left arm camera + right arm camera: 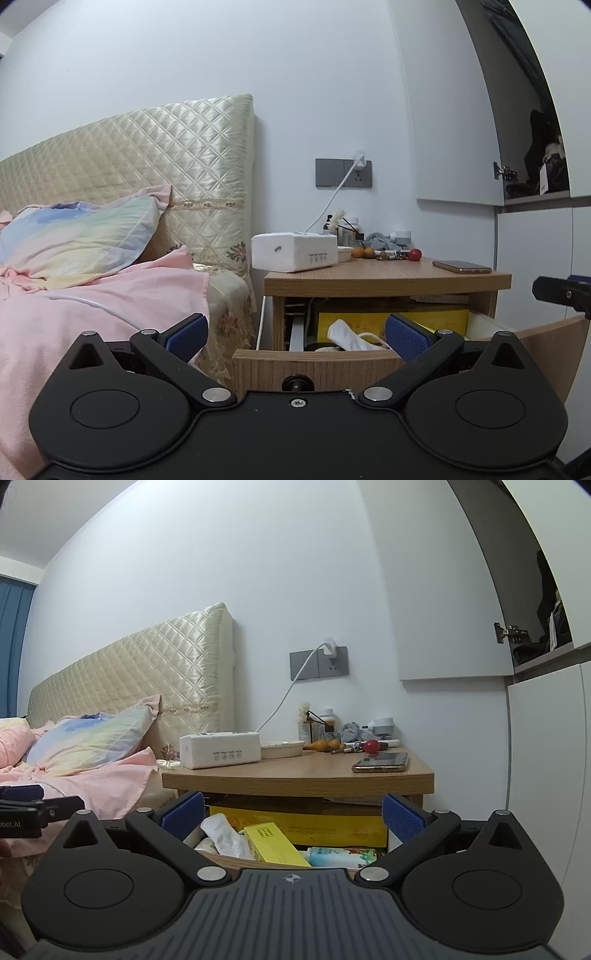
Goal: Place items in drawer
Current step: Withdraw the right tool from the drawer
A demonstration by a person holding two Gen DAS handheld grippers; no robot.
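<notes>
The wooden nightstand's drawer [317, 365] stands pulled out, its dark knob [297, 382] just ahead of my left gripper [295, 336], which is open and holds nothing. Inside the drawer I see a yellow box [275, 843], a white face mask [225, 834], a printed tube or can [341, 856] and a large yellow carton [295, 821] at the back. My right gripper [291, 816] hovers open over the drawer's front edge, empty. On the nightstand top [306, 771] lie a phone [382, 762], a white tissue pack [219, 749] and a red ball [371, 745].
A bed with pink blanket [103, 295] and pastel pillow [74, 236] lies left of the nightstand. A charger cable [332, 199] hangs from the wall socket. Small bottles, a dish [280, 748] and clutter crowd the back of the top. A white wardrobe [546, 775] stands on the right.
</notes>
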